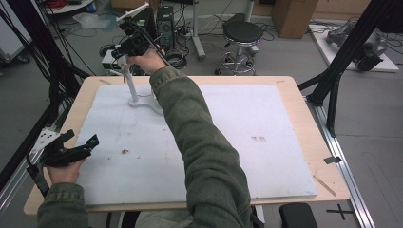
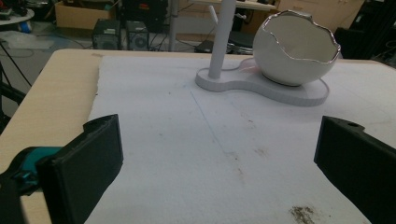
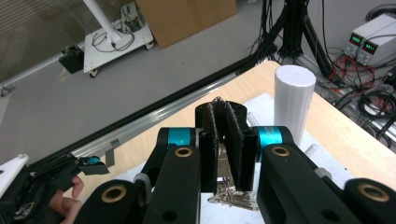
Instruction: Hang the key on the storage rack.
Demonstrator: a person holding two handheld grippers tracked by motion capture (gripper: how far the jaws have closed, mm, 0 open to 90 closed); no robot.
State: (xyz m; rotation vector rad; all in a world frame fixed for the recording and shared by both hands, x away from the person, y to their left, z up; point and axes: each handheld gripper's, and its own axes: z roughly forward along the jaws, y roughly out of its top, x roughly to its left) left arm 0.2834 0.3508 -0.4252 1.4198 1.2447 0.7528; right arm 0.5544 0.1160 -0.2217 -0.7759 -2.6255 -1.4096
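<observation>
Silvery keys (image 3: 232,199) hang pinched in the closed right gripper (image 3: 226,140); left gripper (image 2: 219,163) gapes empty.

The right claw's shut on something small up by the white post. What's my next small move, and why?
Probably ease the right claw sideways toward the white post. Its jaws are shut on what looks like a key ring, keys dangling below, and the post top stands just beside it. The left claw rests open, apart.

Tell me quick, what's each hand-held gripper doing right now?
Left hand-held gripper: open, holding nothing, over the white mat.
Right hand-held gripper: shut on a bunch of keys, beside the white post.
</observation>
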